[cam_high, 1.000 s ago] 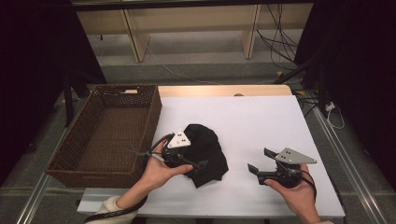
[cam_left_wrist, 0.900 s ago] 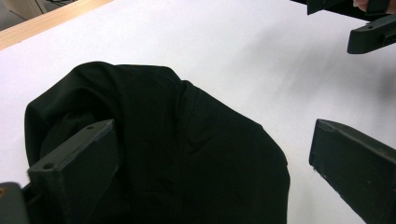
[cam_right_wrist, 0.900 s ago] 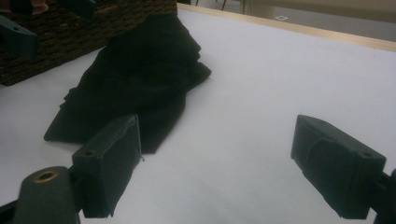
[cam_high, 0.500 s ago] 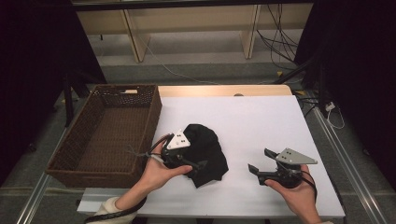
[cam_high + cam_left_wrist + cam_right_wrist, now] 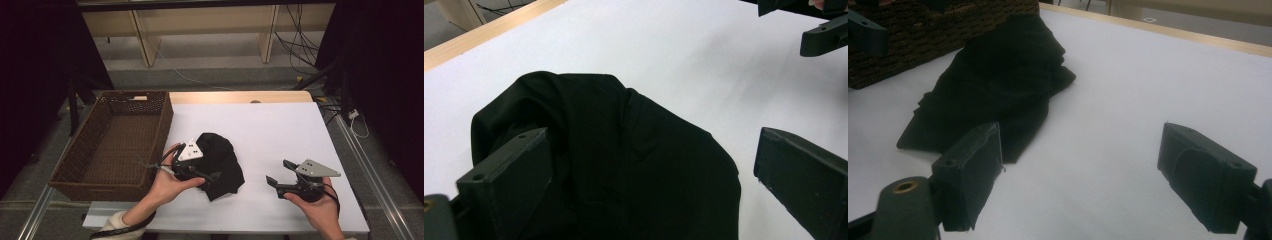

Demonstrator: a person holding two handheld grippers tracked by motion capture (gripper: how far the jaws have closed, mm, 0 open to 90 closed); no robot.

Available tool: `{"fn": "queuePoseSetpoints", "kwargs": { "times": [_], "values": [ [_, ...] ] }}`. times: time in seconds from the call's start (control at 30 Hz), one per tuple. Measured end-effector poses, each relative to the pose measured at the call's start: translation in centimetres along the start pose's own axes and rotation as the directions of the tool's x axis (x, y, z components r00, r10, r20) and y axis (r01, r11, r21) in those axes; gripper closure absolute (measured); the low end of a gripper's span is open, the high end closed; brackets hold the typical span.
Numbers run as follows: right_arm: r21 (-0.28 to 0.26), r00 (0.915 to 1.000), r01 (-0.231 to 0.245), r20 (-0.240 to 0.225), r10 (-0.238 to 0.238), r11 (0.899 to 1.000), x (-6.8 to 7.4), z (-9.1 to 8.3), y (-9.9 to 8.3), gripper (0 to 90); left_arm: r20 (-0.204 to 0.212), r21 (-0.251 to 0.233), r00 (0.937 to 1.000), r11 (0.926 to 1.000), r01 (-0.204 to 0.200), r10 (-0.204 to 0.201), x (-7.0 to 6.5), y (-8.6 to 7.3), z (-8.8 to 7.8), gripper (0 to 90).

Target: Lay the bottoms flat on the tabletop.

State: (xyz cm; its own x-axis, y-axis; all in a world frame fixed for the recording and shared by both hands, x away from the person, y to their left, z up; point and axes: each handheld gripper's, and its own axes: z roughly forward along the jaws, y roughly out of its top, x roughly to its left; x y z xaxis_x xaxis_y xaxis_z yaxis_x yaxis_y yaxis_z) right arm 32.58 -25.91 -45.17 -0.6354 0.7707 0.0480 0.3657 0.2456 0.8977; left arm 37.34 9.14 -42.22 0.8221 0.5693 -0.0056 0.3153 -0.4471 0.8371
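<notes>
The white desk (image 5: 260, 130) is being occupied by a wicker basket (image 5: 115, 145) along its left edge. A crumpled black cloth (image 5: 222, 160) is being left lying flat just right of the basket. The left tool (image 5: 205, 177) is being held over the cloth's near edge, jaws spread wide, one jaw on the fabric. The right tool (image 5: 277, 172) is being held wide open, well right of the cloth.

cloth (image 5: 220, 162): plain black | basket (image 5: 80, 155): dark brown weave | table (image 5: 280, 130): white | gripper fingers (image 5: 1205, 175): black
</notes>
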Motion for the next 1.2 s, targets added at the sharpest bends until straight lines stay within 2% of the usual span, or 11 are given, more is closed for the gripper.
{"fn": "queuePoseSetpoints", "kwargs": {
  "times": [0.13, 0.33, 0.43, 0.53, 0.7, 0.8, 0.83, 0.93, 1.07, 1.13, 1.2],
  "values": [
    [0.01, 0.9999, 0.002, -0.016, -0.001, 1.0, 0.4, 0.3, 0.0, 19.6, -0.005, -0.002, 1.0, 1.0, 0.004, -0.004, 0.1, -0.2, -0.3, 2.6],
    [0.023, 0.998, 0.022, -0.06, -0.021, 0.999, 1.9, 1.2, 0.5, 23.0, -0.028, 0.004, 0.9994, 0.9997, 0.022, -0.022, 0.3, -0.7, -0.8, 9.0],
    [0.043, 0.9949, 0.055, -0.087, -0.051, 0.998, 3.0, 2.1, 0.7, 23.1, -0.043, 0.016, 0.9987, 0.9995, 0.026, -0.025, 0.5, -1.2, -1.0, 15.8],
    [0.043, 0.9924, 0.087, -0.091, -0.083, 0.995, 3.8, 2.8, 0.9, 23.7, -0.043, 0.049, 0.9987, 0.9984, 0.029, -0.027, 0.5, -2.1, -0.9, 21.4],
    [0.078, 0.9855, 0.118, -0.132, -0.108, 0.99, 4.7, 4.3, 0.8, 23.7, -0.02, 0.117, 0.9995, 0.993, -0.02, 0.023, -0.4, -3.1, 0.2, 28.0],
    [0.103, 0.9805, 0.131, -0.16, -0.113, 0.986, 5.2, 5.2, 0.7, 23.9, -0.017, 0.136, 0.9988, 0.9899, -0.042, 0.045, -0.6, -3.4, 0.7, 30.1],
    [0.114, 0.9786, 0.139, -0.168, -0.119, 0.984, 5.4, 5.6, 0.6, 24.0, -0.016, 0.146, 0.9985, 0.9881, -0.049, 0.052, -0.5, -3.6, 0.9, 31.3],
    [0.15, 0.972, 0.166, -0.192, -0.136, 0.975, 6.2, 6.9, 0.6, 24.6, -0.019, 0.153, 0.9992, 0.9878, -0.031, 0.034, -0.2, -3.9, 1.2, 35.4],
    [0.212, 0.9632, 0.2, -0.221, -0.152, 0.957, 7.3, 9.0, 0.4, 26.8, -0.021, 0.132, 0.9997, 0.9912, -0.005, 0.008, 0.3, -4.0, 1.1, 39.6],
    [0.239, 0.9595, 0.231, -0.217, -0.18, 0.943, 7.8, 9.8, 0.4, 29.3, -0.026, 0.112, 0.9997, 0.9937, 0.007, -0.004, 0.5, -3.9, 1.0, 42.3],
    [0.26, 0.9586, 0.255, -0.194, -0.208, 0.931, 8.1, 10.5, 0.5, 37.2, -0.027, 0.104, 0.9996, 0.9945, 0.011, -0.008, 0.7, -3.9, 0.8, 45.1]
  ]
}}
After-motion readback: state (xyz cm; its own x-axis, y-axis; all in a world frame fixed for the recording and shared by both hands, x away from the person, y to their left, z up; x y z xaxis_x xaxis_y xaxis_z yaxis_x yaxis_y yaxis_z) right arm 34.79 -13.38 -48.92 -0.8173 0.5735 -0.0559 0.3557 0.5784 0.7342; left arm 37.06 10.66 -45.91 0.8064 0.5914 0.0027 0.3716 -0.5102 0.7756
